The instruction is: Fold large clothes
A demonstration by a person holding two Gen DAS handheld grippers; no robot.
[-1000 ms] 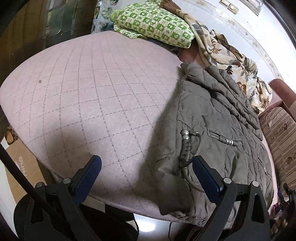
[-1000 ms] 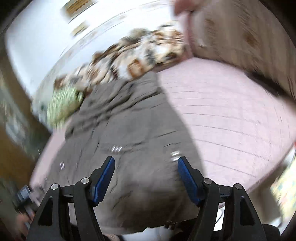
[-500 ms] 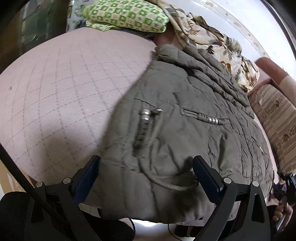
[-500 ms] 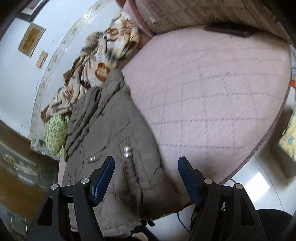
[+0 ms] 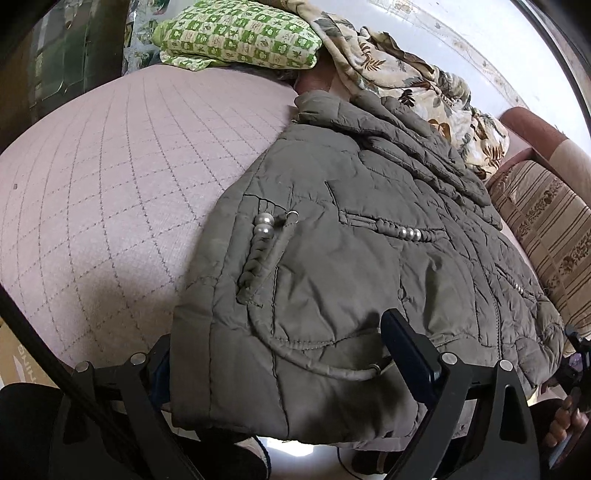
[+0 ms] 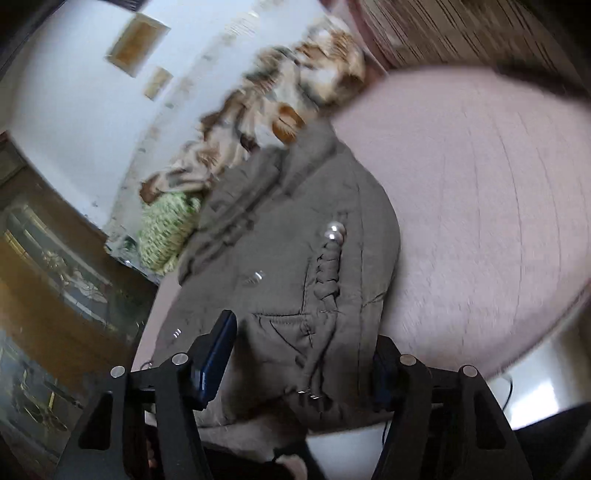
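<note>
An olive quilted jacket (image 5: 351, 221) lies spread on a pink quilted bed (image 5: 110, 166), its hem hanging over the near edge. My left gripper (image 5: 277, 332) is open and straddles the hem's left corner. Its left finger is hidden behind the cloth and its right finger (image 5: 406, 354) rests on top. In the right wrist view the jacket (image 6: 280, 236) shows its other hem corner. My right gripper (image 6: 304, 332) has that corner between its jaws, which are closing. The pads do not visibly press the cloth.
A green checked pillow (image 5: 240, 33) and a floral blanket (image 5: 406, 81) lie at the head of the bed. A striped cushion (image 5: 546, 229) borders the right side. A cardboard box (image 5: 22, 365) stands on the floor at left. A dark cabinet (image 6: 55, 277) stands beyond the bed.
My left gripper slid right from bare bed onto the jacket hem, which now covers its left finger. My right gripper dropped to the other hem corner and its jaws narrowed.
</note>
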